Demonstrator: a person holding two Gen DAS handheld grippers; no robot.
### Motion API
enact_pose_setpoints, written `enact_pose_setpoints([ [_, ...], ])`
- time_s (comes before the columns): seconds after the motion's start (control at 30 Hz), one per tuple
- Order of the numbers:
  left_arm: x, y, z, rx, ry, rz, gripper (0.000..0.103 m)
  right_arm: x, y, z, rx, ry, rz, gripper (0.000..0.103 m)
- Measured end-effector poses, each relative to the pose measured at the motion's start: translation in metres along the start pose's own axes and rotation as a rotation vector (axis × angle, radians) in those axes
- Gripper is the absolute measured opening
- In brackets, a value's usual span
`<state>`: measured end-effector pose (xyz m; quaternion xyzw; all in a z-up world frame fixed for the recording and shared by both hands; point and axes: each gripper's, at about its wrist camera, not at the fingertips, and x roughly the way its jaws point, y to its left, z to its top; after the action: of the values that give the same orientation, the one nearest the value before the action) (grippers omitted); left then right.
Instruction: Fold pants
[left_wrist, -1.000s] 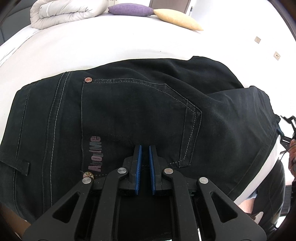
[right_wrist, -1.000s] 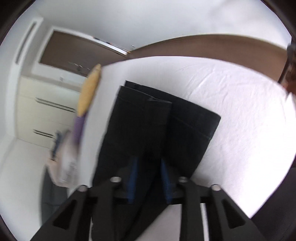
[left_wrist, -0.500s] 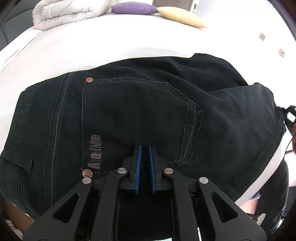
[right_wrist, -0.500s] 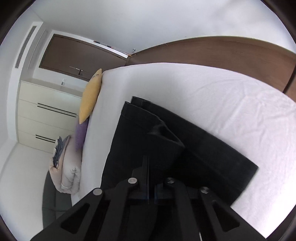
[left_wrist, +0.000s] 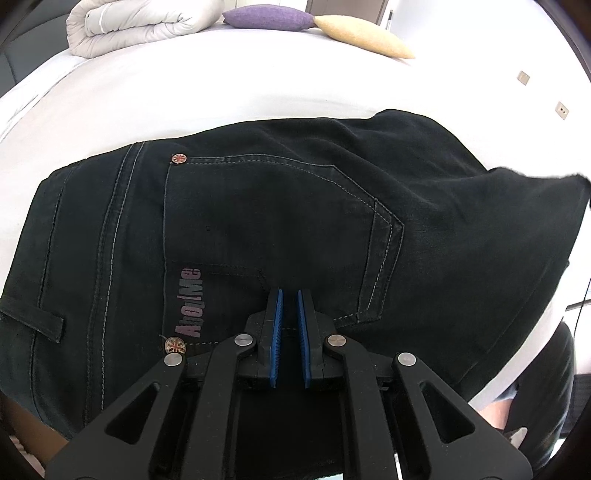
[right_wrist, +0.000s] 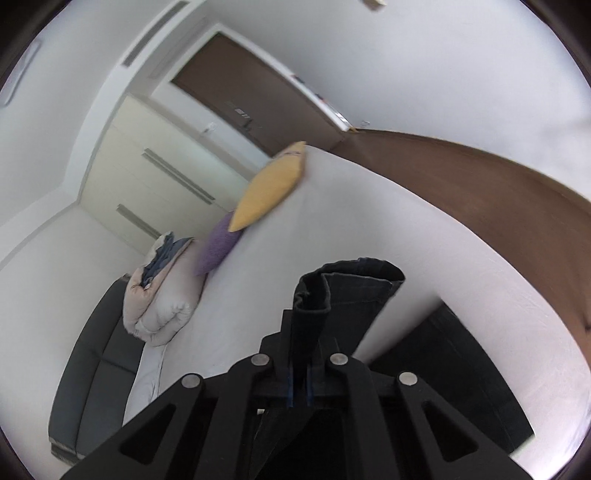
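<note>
A wide bed (left_wrist: 229, 92) under a white sheet fills most of the room. At its far edge, a rolled pale duvet (left_wrist: 136, 22) sits at the left, with a purple cushion (left_wrist: 266, 18) to its right and a yellow cushion (left_wrist: 364, 35) beyond that, the two cushions touching end to end. A dark grey sofa (right_wrist: 92, 373) stands on the floor just beside the duvet end of the bed. A brown door (right_wrist: 255, 99) is set in the white wall, cream cupboard fronts (right_wrist: 147, 177) next to it. A brown headboard (right_wrist: 480, 184) runs along one side of the bed.
</note>
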<state>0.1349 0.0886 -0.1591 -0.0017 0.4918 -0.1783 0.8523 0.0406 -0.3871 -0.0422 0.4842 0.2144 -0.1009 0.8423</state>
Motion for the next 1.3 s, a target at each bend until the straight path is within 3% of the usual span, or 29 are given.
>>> enact_pose_setpoints([
  [0.17, -0.005, 0.007, 0.0, 0.0, 0.006, -0.01, 0.008, -0.01, -0.122, -0.058, 0.313, 0.033, -0.097, 0.006],
  [0.23, -0.005, 0.008, 0.001, 0.0, 0.008, -0.007, 0.008, -0.014, -0.144, -0.074, 0.373, 0.018, -0.064, 0.002],
  [0.47, -0.004, 0.005, 0.003, -0.009, 0.01, 0.003, 0.008, -0.022, -0.136, -0.077, 0.378, -0.002, -0.076, 0.008],
  [0.73, -0.003, 0.002, 0.002, 0.006, 0.019, 0.004, 0.008, -0.026, -0.137, -0.073, 0.325, 0.001, -0.127, 0.006],
  [1.03, -0.007, 0.007, -0.003, -0.024, -0.007, -0.014, 0.008, -0.042, -0.15, -0.074, 0.379, -0.032, -0.094, 0.006],
  [1.1, -0.008, 0.01, -0.004, -0.037, -0.015, -0.028, 0.008, -0.056, -0.151, -0.07, 0.383, -0.063, -0.125, 0.017],
  [1.13, -0.008, 0.013, -0.004, -0.045, -0.02, -0.038, 0.008, -0.072, -0.15, -0.067, 0.374, -0.1, -0.212, 0.056],
  [1.17, -0.008, 0.014, -0.005, -0.052, -0.026, -0.045, 0.008, -0.085, -0.148, -0.067, 0.374, -0.147, -0.249, 0.081],
  [1.23, -0.007, 0.014, -0.005, -0.056, -0.032, -0.045, 0.008, -0.106, -0.133, -0.068, 0.303, -0.182, -0.225, 0.081],
  [1.3, -0.006, 0.013, -0.005, -0.056, -0.039, -0.034, 0.008, -0.104, -0.109, -0.073, 0.199, -0.111, -0.191, 0.072],
])
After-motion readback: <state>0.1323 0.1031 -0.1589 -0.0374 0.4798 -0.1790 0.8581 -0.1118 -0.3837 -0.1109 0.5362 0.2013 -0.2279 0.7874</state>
